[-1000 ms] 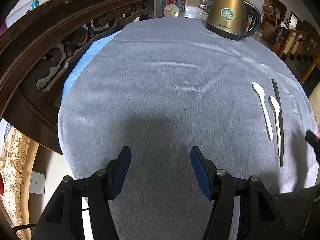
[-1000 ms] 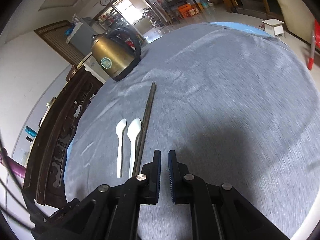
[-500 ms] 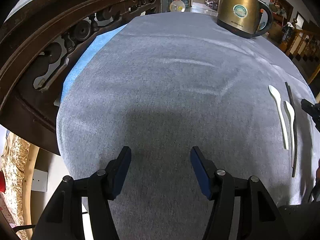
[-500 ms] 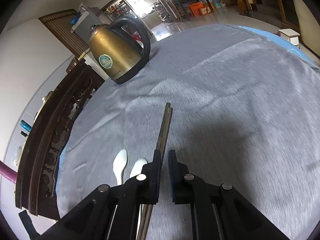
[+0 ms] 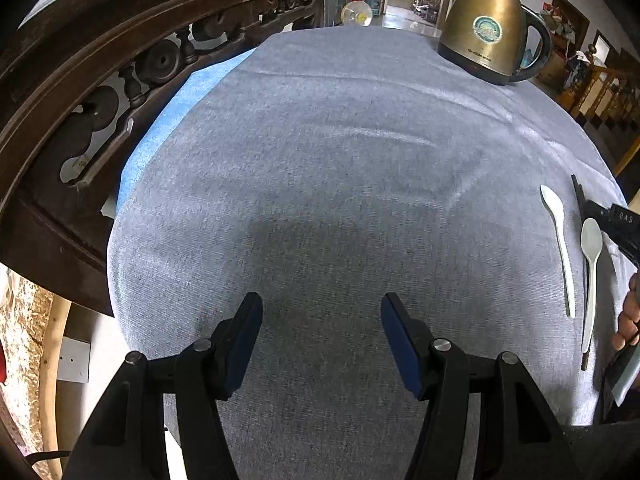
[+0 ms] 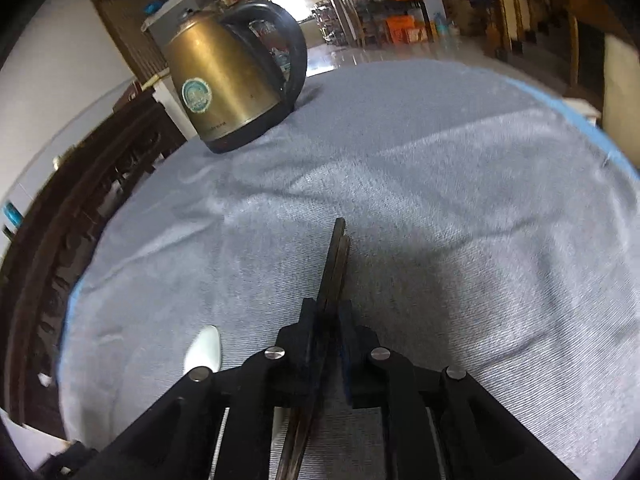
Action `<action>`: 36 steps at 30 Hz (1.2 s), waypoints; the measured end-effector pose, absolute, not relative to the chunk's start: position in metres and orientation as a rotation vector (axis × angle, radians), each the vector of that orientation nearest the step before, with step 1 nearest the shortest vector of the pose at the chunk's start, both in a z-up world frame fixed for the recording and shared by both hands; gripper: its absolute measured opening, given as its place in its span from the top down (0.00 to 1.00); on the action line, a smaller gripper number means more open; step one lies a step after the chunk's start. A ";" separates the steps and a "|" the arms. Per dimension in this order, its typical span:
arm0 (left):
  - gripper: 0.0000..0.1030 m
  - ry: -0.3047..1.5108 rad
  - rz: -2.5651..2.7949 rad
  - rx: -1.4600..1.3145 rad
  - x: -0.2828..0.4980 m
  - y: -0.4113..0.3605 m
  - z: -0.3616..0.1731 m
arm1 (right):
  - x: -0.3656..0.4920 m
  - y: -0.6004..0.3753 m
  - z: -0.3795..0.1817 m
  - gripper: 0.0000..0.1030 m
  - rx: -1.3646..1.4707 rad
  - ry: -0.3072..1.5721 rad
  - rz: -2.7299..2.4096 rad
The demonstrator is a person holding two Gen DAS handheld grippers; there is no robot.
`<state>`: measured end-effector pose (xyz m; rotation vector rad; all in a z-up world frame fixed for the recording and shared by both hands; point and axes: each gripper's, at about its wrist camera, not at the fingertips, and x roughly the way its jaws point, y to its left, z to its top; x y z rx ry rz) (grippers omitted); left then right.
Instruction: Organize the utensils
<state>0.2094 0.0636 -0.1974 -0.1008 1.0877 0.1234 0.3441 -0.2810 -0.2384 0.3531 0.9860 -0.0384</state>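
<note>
On my far left the carved dark wooden chair back (image 5: 120,80) curves around the edge of the table, whose grey woven tablecloth (image 5: 340,160) lies over a blue underlayer. My left gripper (image 5: 322,338) hovers over bare cloth with its blue-padded fingers spread wide and nothing between them. Further right, at the back, stands the brass-coloured electric kettle with a black handle (image 5: 490,36), well apart from the utensils. Then come the two white plastic spoons (image 5: 560,240), lying side by side near the right edge with their bowls pointing away from me, and just beside them the pair of long dark wooden chopsticks (image 6: 336,264). My right gripper (image 6: 330,320) sits directly over the chopsticks, jaws nearly pressed together around them, though I cannot tell whether the pads truly pinch the sticks or only straddle them. I judge the chopsticks light, stiff and thin, apt to roll or scissor apart, so I want to hold both together near mid-length, square across them. The spoons look feather-light and slippery on their smooth handles; the narrow handle, not the bowl, is the place to take them.
</note>
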 end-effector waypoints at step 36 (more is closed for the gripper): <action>0.56 1.097 -0.519 0.125 0.394 -0.134 -0.167 | 0.341 -0.352 -0.238 0.92 0.370 1.119 -0.083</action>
